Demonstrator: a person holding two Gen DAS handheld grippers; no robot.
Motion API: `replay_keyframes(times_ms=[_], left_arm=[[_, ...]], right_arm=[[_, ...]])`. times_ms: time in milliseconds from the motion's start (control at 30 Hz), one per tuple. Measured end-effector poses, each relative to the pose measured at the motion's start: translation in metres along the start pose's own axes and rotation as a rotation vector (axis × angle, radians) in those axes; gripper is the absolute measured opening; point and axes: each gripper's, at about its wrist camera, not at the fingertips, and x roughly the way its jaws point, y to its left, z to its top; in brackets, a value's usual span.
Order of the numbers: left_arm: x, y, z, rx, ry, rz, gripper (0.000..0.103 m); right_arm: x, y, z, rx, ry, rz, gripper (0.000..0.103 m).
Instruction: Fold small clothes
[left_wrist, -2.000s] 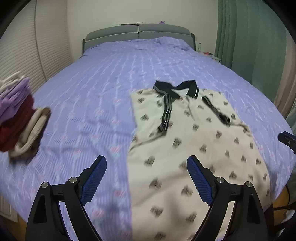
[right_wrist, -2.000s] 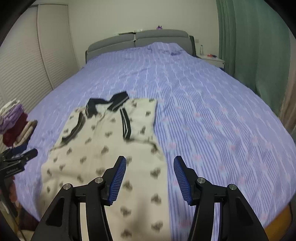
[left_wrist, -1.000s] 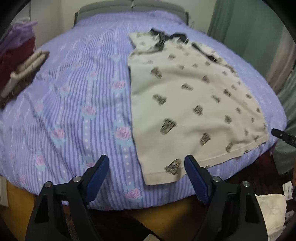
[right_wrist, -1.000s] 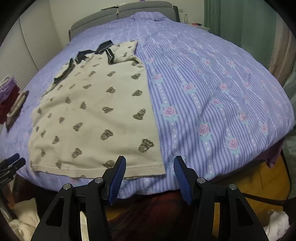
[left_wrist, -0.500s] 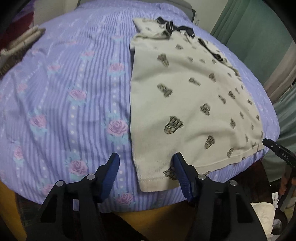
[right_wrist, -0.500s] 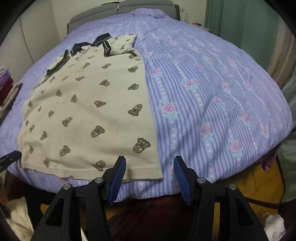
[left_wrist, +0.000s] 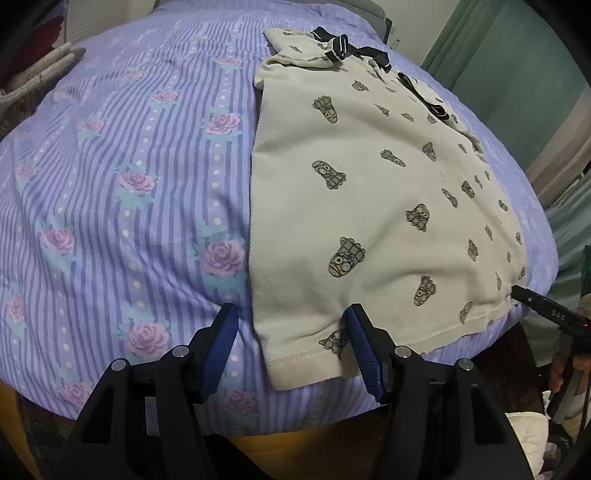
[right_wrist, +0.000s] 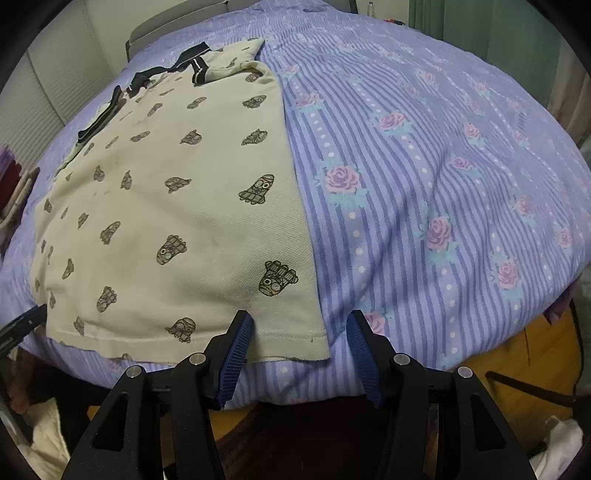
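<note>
A cream polo shirt (left_wrist: 369, 192) with dark printed motifs and a dark collar lies flat on the purple striped bed sheet (left_wrist: 129, 184), its hem at the near bed edge. My left gripper (left_wrist: 291, 343) stands open, straddling the hem's left corner; its blue pads are not pressing the cloth. In the right wrist view the same shirt (right_wrist: 177, 206) fills the left half. There my right gripper (right_wrist: 299, 345) is open around the hem's right corner. Each gripper's tip also shows at the edge of the other view: right gripper (left_wrist: 543, 308), left gripper (right_wrist: 22, 325).
A pile of folded clothes (left_wrist: 48, 62) sits at the bed's left side. A green curtain (left_wrist: 498, 55) hangs on the right, and a grey headboard (right_wrist: 155, 29) is at the far end. White cloth (right_wrist: 48, 435) lies on the floor below the wooden bed frame (right_wrist: 535, 350).
Both grippers sank toward the near hem, so the shirt now looms larger. The left jaws narrowed around the hem's left corner. The right jaws kept their width.
</note>
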Motion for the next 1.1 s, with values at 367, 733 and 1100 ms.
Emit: replay_keyframes(times_ms=[367,733,1100], left_arm=[[-0.001,0.000,-0.006,-0.057,0.012,-0.034,0.035],[-0.043,-0.014,-0.015,-0.029,-0.049,-0.066,0.009],[-0.073,-0.018,-0.022,-0.065,-0.080,-0.151,0.009]], right_arm=[[0.002,0.001,-0.001,-0.020,-0.004,0.026,0.040],[-0.033,-0.003,-0.006,-0.006,-0.055,0.092,0.007],[-0.094,-0.001,-0.012,0.027,-0.170,0.129,0.006]])
